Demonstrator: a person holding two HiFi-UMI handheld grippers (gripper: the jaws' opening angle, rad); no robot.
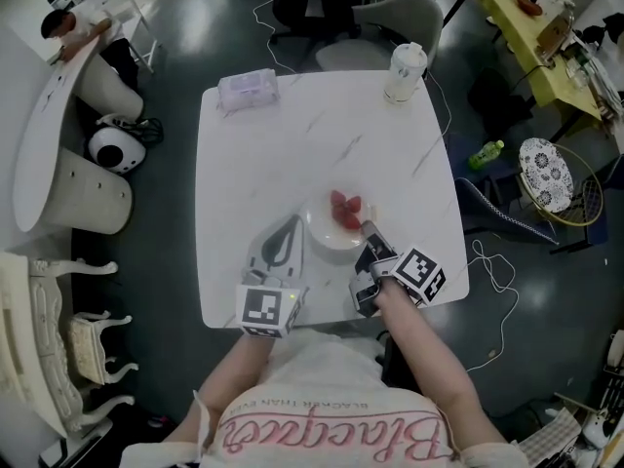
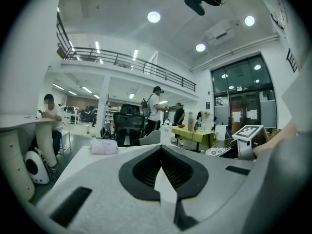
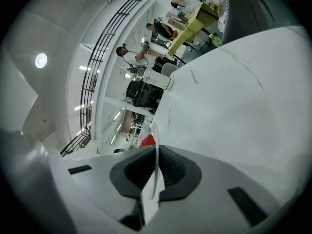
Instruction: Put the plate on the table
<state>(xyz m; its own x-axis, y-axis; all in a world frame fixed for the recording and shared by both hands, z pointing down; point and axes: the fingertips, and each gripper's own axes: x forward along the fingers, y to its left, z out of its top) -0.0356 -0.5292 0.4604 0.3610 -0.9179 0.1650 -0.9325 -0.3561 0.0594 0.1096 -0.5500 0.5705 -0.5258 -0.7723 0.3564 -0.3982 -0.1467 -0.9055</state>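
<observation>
A small white plate with red strawberries on it is over the near middle of the white marble table. I cannot tell whether it rests on the top or hangs just above it. My right gripper is shut on the plate's right rim. In the right gripper view that thin rim runs between the jaws of the right gripper, with a strawberry beyond. My left gripper lies just left of the plate, shut and holding nothing. Its jaws meet in the left gripper view.
At the table's far left lies a pack of tissues, also low in the left gripper view. A white bottle stands at the far right corner. A grey chair is behind the table. The near table edge is close to my body.
</observation>
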